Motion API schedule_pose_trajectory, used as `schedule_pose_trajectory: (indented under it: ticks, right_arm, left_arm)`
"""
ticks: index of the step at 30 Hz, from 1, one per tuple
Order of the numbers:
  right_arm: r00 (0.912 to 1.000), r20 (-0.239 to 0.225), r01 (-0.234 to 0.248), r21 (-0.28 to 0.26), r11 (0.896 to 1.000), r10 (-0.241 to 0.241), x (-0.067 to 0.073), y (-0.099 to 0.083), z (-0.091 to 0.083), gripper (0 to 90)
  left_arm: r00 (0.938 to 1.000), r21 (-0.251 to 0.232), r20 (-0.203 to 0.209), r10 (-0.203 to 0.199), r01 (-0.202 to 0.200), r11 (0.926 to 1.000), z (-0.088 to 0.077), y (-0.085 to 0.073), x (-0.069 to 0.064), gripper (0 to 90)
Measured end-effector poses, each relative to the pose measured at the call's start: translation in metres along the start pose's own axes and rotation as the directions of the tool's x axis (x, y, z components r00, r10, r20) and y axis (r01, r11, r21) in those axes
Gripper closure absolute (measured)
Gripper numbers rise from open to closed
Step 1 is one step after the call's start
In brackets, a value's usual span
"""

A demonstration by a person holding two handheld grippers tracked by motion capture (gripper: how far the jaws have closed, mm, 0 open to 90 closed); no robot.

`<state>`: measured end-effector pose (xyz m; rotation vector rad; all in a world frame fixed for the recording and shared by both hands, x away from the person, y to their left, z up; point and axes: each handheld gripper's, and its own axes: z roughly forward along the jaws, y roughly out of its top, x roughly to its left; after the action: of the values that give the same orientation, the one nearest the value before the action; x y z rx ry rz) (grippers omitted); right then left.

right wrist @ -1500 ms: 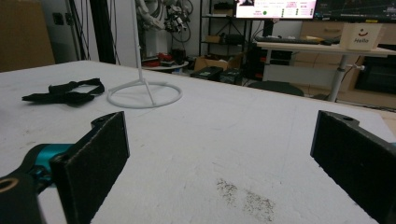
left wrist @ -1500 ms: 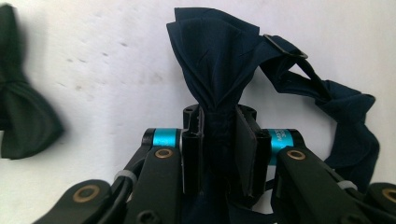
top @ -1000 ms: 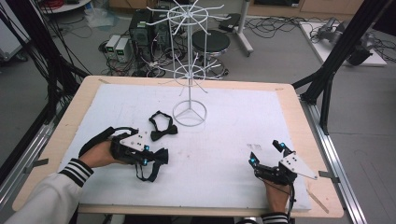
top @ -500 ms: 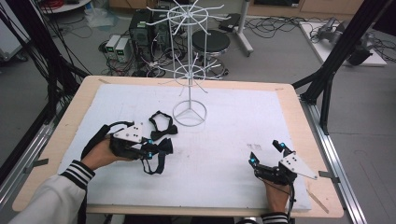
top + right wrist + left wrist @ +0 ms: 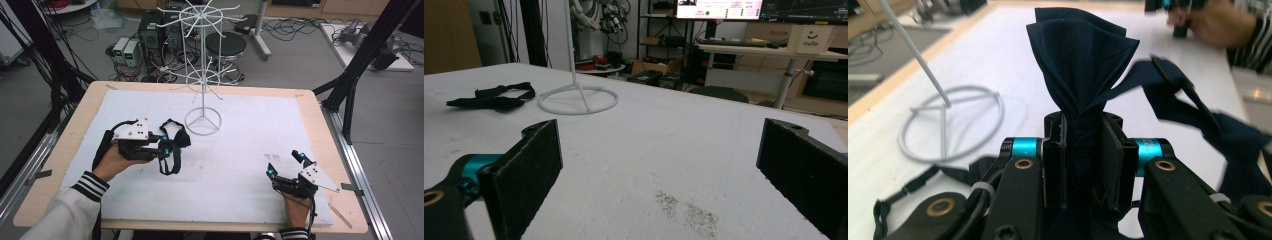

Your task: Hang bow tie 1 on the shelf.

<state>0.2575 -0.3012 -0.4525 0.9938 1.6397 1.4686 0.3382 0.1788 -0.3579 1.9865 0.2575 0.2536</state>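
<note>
The left gripper [image 5: 167, 145] has moved up to the bow tie [image 5: 175, 137], beside the rack [image 5: 202, 120] on the counter [image 5: 240, 150]. Its own view shows it clamped on the tie [image 5: 1083, 75]. The right gripper [image 5: 659, 165] gapes wide, holding nothing.

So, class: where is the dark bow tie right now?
In the high view the bow tie sits left of centre, clamped in the left gripper, just left of the white wire stand's ring base.

The word "Hello", under a small smile mark, stands on a cream cardboard box [image 5: 815, 39] sitting on a desk in the background. The wide monitor [image 5: 719, 9] above shows figures too small to read.
</note>
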Motion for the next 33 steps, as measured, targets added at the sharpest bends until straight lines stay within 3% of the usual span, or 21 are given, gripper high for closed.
schedule_pose_trajectory:
  ticks: [6, 12, 20, 33]
  right_arm:
    - [1.0, 0.001, 0.008, -0.006, 1.0, -0.008, -0.001, 0.0, 0.0, 3.7]
    - [1.0, 0.002, 0.008, -0.005, 1.0, -0.008, -0.001, 0.0, 0.0, 3.7]
    - [1.0, 0.001, 0.007, -0.003, 1.0, -0.007, -0.001, 0.0, 0.0, 3.7]
    - [1.0, -0.001, 0.003, -0.003, 1.0, -0.003, -0.001, 0.0, 0.0, 3.7]
  left_arm:
    - [0.9989, -0.024, -0.042, -0.019, 0.018, 0.9996, 0.0, 0.005, 0.0, 73.6]
    - [0.9971, -0.003, -0.075, 0.002, -0.002, 1.0, 0.0, 0.019, -0.001, 73.7]
    - [0.9942, -0.024, -0.104, 0.028, -0.031, 0.9992, -0.006, 0.036, -0.001, 73.7]
    - [0.98, -0.092, -0.199, 0.006, -0.025, 0.9954, -0.03, 0.056, 0.017, 73.8]
